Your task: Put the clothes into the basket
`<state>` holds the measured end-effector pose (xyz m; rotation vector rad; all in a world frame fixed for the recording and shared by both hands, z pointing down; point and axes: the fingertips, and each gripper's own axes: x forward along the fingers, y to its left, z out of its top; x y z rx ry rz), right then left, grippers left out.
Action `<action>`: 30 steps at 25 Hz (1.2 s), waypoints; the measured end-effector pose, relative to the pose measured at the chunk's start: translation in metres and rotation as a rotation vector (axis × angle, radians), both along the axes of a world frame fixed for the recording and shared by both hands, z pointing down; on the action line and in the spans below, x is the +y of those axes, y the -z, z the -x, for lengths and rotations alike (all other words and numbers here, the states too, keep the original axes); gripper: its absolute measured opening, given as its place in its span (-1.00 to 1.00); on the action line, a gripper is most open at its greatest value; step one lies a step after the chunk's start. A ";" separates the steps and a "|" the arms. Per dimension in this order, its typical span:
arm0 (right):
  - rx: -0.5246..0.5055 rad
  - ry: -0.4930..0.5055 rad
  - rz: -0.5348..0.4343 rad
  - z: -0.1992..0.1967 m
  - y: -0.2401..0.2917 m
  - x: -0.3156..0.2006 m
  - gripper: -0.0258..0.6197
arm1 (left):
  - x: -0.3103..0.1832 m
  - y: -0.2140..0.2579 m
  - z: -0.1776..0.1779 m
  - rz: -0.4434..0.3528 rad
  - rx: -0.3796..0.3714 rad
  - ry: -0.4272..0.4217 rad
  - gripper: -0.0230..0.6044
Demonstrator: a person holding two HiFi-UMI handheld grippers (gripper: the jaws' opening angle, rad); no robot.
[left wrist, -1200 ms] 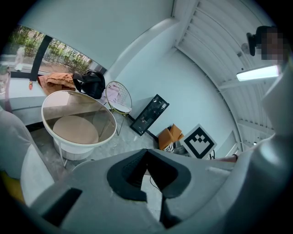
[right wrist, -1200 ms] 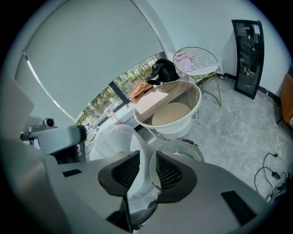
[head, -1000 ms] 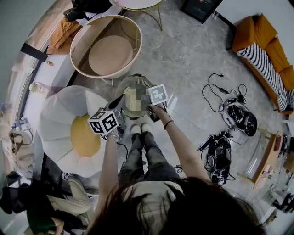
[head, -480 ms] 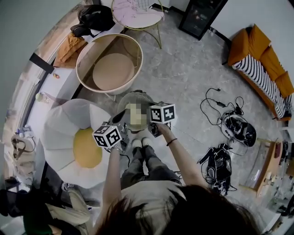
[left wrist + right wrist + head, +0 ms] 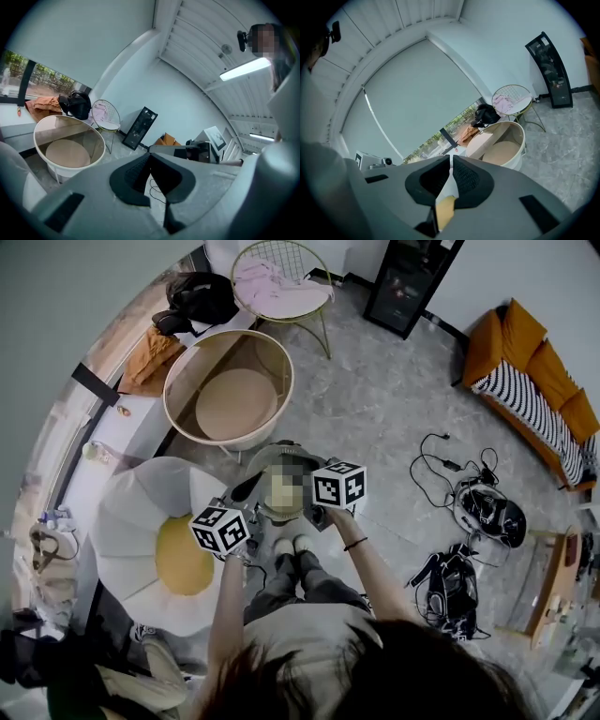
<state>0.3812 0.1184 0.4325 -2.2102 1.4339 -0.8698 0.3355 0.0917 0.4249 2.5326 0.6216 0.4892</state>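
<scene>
1. Head view, set against a second ago: shows both grippers lifted higher in front of the body, and takes in more of the room's far side.
2. Left gripper: clenched, pads tip to tip, gripping nothing. Shows only floor and a cable past them.
3. Right gripper: has just been closing and is now clenched as well. Holds no cloth; the white and yellow in the slit looks like the flower rug lying beyond.
4. Clothes: pink garment draped on the seat of the wire chair, past the basket's far rim. Orange cloth on the window ledge, off the basket's left rim. Black heap just beside it, bag or garment, cannot tell. All well apart from both grippers.
5. Basket: stands empty, bare bottom showing.
6. Meaning for the task: nothing picked up yet. Probably calls for a reach past the basket toward the chair, and for opening a pair of jaws before any grab.
</scene>
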 end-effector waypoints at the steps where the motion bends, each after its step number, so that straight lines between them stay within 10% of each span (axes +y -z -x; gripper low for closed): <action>1: 0.008 0.001 -0.008 0.001 0.004 0.000 -0.84 | 0.001 0.004 0.002 -0.004 0.008 -0.008 -0.89; 30: 0.209 0.075 -0.082 0.025 0.053 0.000 -0.89 | 0.003 0.035 0.017 -0.056 0.106 -0.031 -0.89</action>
